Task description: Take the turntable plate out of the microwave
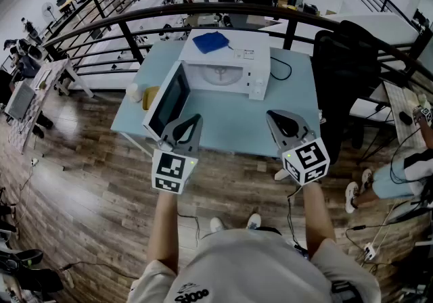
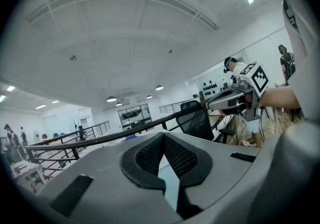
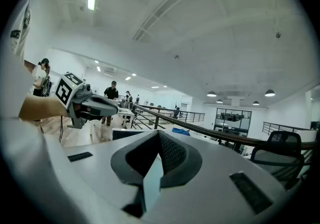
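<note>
The person's two bare arms reach out from a pale shirt (image 1: 250,268). Each hand holds a tool with a marker cube.

The left gripper (image 1: 195,119) and the right gripper (image 1: 270,116) hang over the front edge of the blue table (image 1: 230,129). They are well apart from each other. The table top between them and up to the microwave is bare, so there is room to move. A black chair (image 1: 345,68) stands at the right edge of the table. A dark rail (image 1: 203,14) runs behind the back edge.

The white microwave (image 1: 256,65) sits at the back of the table, in the middle. Its door (image 1: 169,100) is swung wide open to the left, out near the front left corner. The left gripper is near this door. The turntable plate (image 1: 220,76) lies flat inside the microwave. A blue cloth (image 1: 210,41) lies on top of the microwave. A yellow thing (image 1: 150,97) and a white thing (image 1: 135,92) sit at the left edge.

Both tools have their jaws pressed together. Nothing is between them.
</note>
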`<state>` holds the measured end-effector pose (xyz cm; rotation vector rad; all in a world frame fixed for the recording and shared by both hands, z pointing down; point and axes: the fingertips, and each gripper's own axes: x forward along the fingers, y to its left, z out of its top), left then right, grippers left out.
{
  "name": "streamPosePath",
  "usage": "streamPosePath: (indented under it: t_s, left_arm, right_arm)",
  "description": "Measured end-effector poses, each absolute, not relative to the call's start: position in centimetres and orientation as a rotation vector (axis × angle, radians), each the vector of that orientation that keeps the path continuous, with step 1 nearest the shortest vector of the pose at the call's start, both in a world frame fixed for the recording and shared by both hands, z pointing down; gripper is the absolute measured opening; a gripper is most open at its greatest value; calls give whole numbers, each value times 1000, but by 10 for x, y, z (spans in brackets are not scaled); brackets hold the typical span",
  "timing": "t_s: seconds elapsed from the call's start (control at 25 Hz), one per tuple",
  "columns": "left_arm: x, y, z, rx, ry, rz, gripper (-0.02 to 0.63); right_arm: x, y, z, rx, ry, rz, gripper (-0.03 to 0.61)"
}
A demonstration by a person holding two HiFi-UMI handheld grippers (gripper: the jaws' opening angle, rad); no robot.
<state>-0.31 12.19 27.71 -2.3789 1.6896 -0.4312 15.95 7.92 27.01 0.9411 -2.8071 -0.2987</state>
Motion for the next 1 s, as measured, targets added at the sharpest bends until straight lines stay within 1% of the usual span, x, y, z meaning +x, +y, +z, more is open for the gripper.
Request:
streamPosePath:
  t_s: [0.36,0.72,1.0]
  left_arm:
    - [13,112,286,-2378,1733,-448,14]
    - [41,97,303,-2359,1815,-462,14]
    - [22,59,295,-2351,1827,-377,12]
  right_arm:
    - [174,69,275,852,-2835,-355,6]
    - [198,45,283,741,-2883,-340,6]
    - [187,13,286,757,-2888,-324,5]
